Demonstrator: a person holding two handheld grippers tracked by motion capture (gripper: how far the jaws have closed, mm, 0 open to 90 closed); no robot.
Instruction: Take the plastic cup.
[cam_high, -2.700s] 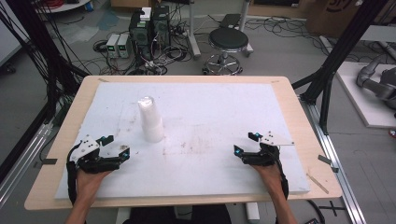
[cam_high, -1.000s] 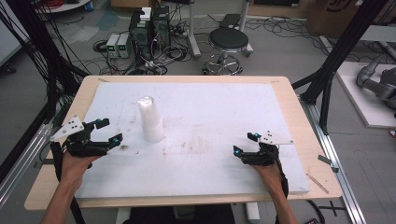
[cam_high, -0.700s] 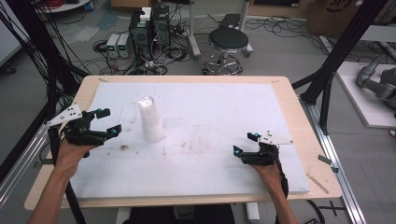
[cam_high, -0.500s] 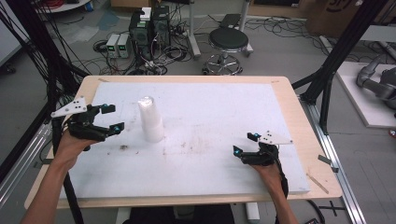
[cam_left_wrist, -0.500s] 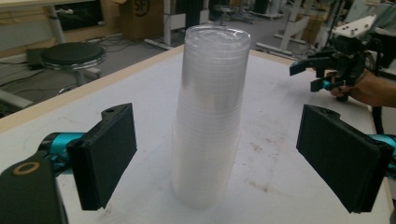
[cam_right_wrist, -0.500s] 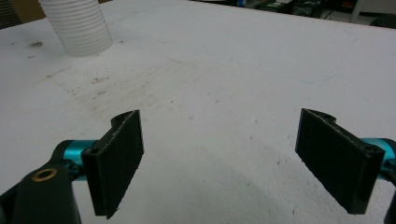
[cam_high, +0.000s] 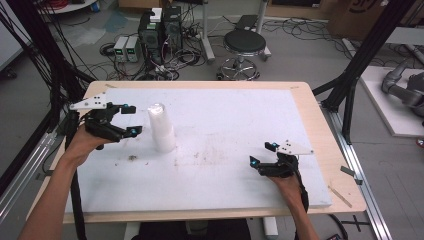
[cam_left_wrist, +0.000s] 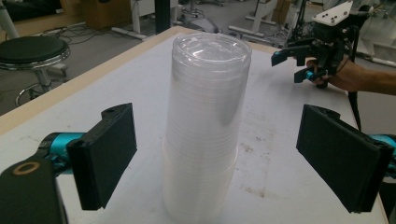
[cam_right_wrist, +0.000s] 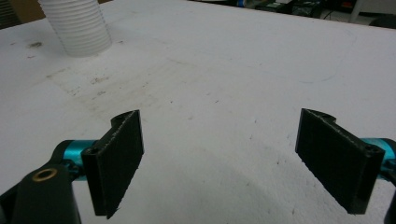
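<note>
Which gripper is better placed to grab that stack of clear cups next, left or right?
Left. The left gripper sits right beside the stack of cups, jaws open and framing it. The right gripper rests far across the table, open.

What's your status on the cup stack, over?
Left gripper open, jaws either side of the cup stack, not touching. Right gripper open, low over the white board. Nothing in the way.

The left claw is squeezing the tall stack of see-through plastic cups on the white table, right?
Not quite. The left claw is not squeezing the tall stack of see-through plastic cups: the left gripper view shows its black jaws wide open with gaps on both sides of the stack. The cups do stand on the white table.
</note>
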